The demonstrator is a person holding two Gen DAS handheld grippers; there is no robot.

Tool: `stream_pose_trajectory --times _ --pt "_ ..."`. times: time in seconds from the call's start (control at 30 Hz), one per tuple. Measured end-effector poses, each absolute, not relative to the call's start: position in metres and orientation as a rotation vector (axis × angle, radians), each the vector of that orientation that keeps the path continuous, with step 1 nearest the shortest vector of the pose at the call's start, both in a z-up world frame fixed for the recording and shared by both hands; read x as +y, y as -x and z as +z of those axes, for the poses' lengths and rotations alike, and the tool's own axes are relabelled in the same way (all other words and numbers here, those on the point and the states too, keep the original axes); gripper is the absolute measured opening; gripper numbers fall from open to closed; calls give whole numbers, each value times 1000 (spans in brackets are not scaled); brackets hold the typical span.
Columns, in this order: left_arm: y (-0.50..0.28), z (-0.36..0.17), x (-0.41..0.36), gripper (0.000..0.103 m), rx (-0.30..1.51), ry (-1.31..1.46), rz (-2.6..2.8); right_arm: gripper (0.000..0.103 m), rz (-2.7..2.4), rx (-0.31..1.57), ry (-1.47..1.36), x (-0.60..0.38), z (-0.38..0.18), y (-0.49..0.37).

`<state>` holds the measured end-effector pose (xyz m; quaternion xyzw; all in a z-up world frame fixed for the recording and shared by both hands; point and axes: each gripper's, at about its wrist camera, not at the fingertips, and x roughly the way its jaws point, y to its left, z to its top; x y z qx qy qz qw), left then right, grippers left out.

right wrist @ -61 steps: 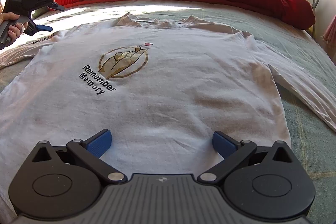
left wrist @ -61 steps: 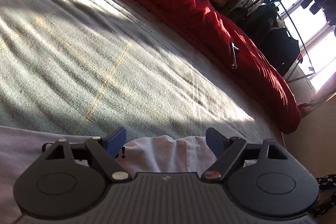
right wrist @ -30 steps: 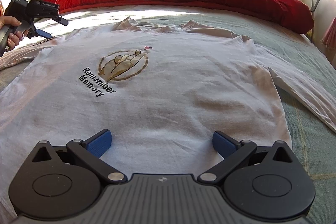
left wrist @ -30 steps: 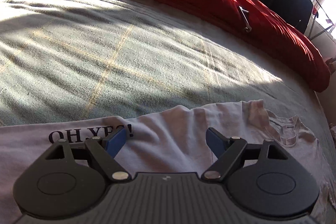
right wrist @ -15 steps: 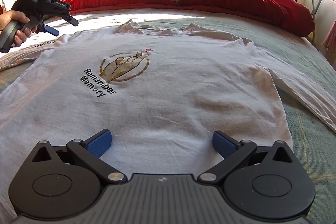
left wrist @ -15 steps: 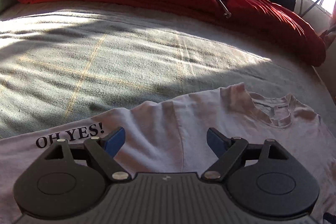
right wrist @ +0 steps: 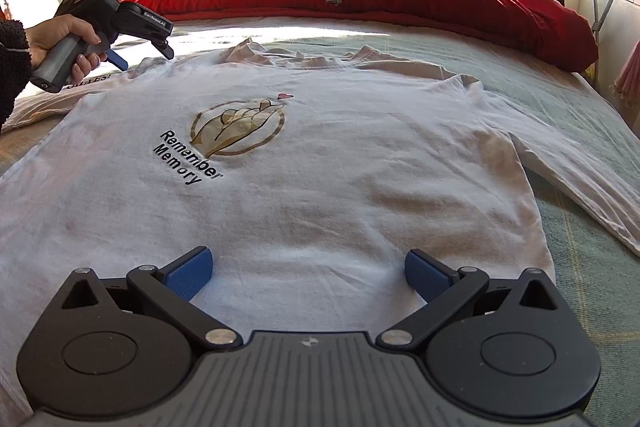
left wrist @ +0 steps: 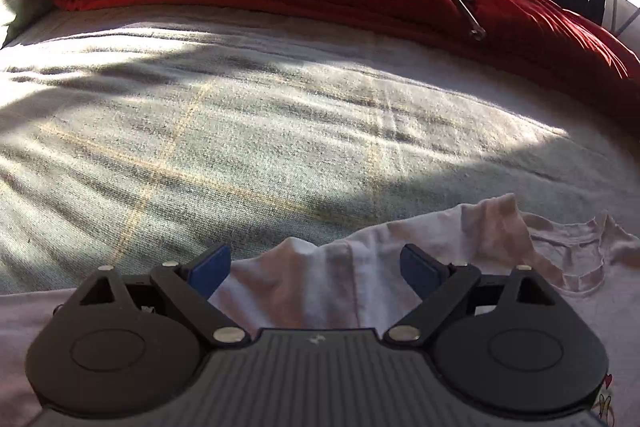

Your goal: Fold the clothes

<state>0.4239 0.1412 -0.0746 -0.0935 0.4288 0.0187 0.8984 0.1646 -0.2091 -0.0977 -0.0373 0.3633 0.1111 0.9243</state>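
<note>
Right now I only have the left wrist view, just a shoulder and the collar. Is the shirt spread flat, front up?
Observer: Yes, the shirt lies flat on the blanket, with its print facing up.
Operator: And the sleeve on the other side?
Observer: That sleeve is stretched out straight, not yet folded in.
Operator: What is the right gripper doing?
Observer: The right gripper is open over the shirt's lower part, with nothing pinched.
</note>
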Motion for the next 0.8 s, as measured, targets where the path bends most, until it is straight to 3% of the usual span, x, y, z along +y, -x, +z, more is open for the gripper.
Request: stream_pose_trajectory --times 0.17,0.43,0.6,0.8 --pt "-405 -77 102 91 917 190 -139 103 241 739 56 -210 -95 -163" --pt "-455 -107 83 91 895 169 -96 103 267 718 63 -213 -101 -166" --pt "-476 -102 85 91 892 161 -32 103 274 704 64 -214 -103 -165" --pt "-444 -84 67 91 870 215 -194 103 281 690 67 -214 -105 -165"
